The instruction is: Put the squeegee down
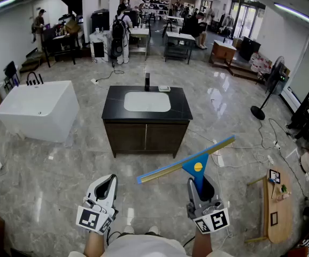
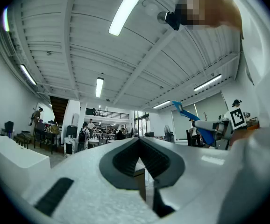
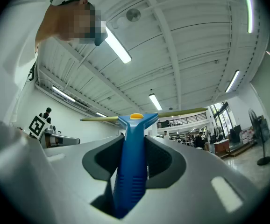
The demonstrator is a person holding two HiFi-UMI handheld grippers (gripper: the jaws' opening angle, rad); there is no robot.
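Squeegee [image 1: 190, 165] sits up in the air at near right, above the floor [image 1: 63, 165], touching no surface. Right hand-held gripper [image 1: 201, 188] is clamped on its blue handle, jaws pressed against both sides in the right gripper view [image 3: 133, 140]. Blade runs slanted, right end higher and farther. Left hand-held gripper [image 1: 107, 185] at near left is closed with nothing in it, jaw tips meeting [image 2: 138, 141]. Dark surface [image 1: 114, 98] with white basin [image 1: 147, 101] stands farther off at centre, white bathtub [image 1: 37, 108] at far left.
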